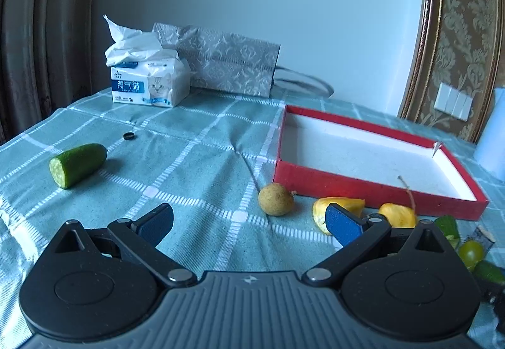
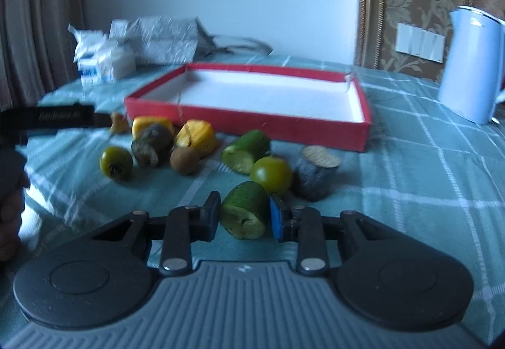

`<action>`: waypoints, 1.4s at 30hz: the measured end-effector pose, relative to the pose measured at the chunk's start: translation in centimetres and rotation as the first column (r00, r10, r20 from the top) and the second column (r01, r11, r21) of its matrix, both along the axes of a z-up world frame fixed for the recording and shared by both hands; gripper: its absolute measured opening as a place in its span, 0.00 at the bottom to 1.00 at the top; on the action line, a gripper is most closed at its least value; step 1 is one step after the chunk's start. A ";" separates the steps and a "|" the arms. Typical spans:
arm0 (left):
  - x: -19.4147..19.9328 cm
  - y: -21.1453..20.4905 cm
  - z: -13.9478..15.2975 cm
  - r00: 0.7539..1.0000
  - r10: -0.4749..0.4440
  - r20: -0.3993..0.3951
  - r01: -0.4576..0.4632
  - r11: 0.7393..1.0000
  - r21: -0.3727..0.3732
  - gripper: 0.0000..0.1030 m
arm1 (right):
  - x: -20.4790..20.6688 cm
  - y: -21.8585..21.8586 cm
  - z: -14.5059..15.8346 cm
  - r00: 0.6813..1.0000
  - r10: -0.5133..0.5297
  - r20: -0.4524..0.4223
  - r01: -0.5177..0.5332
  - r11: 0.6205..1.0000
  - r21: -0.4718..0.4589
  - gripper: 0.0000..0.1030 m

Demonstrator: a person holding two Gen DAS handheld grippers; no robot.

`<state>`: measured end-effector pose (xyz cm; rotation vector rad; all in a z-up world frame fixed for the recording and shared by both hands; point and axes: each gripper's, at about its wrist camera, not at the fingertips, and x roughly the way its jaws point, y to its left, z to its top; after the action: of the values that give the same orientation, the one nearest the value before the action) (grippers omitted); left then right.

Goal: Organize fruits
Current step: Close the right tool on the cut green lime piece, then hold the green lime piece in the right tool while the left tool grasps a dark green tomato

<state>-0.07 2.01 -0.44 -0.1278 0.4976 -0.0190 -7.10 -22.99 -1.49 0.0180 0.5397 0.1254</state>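
My right gripper (image 2: 244, 216) is shut on a green cucumber piece (image 2: 244, 214) just above the checked cloth. Ahead lie a green tomato (image 2: 270, 173), another cucumber piece (image 2: 246, 150), a grey root stub (image 2: 315, 172), two yellow fruit pieces (image 2: 197, 137), a brown longan (image 2: 184, 160), a dark fruit (image 2: 151, 145) and a second green tomato (image 2: 116, 162). The red box with white inside (image 2: 252, 118) stands behind them, with nothing in it. My left gripper (image 1: 249, 222) is open and empty, low over the cloth, with a longan (image 1: 275, 199) ahead and a cucumber piece (image 1: 77, 164) to its left.
A tissue pack (image 1: 148, 80) and a patterned grey bag (image 1: 230, 63) stand at the back by the wall. A small black ring (image 1: 128, 136) lies on the cloth. A pale blue kettle (image 2: 470, 64) stands right of the box. The left gripper's arm (image 2: 56, 118) reaches in from the left.
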 end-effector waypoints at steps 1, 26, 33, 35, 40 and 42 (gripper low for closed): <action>-0.3 -0.1 0.0 1.000 -0.013 0.006 0.013 1.000 0.005 1.00 | -0.3 -0.5 0.1 1.000 -0.006 0.011 0.006 1.000 0.011 0.29; -3.5 -4.4 -0.1 0.961 -0.269 0.057 0.252 0.945 0.209 1.00 | -0.3 -5.0 -0.5 0.997 -0.072 0.015 0.067 0.973 0.221 0.30; -2.9 -4.9 -0.3 0.956 -0.292 0.025 0.280 0.936 0.213 1.00 | -0.1 -5.5 -0.7 0.997 -0.074 0.001 0.072 0.966 0.250 0.30; -2.8 -5.3 -0.3 0.953 -0.302 0.020 0.290 0.930 0.224 1.00 | 0.0 -5.5 -0.7 0.997 -0.078 -0.003 0.077 0.965 0.250 0.30; -2.5 -6.6 -0.5 0.941 -0.337 -0.009 0.328 0.910 0.253 1.00 | -0.1 -5.7 -0.7 0.995 -0.100 0.007 0.095 0.963 0.252 0.30; -2.2 -7.0 -0.6 0.938 -0.345 -0.026 0.340 0.905 0.255 0.99 | -0.1 -5.9 -0.7 0.994 -0.105 0.008 0.099 0.961 0.257 0.30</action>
<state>-2.26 -4.97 -1.06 0.2157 0.4935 -0.3002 -7.23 -28.88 -2.18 0.2964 0.4973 0.0939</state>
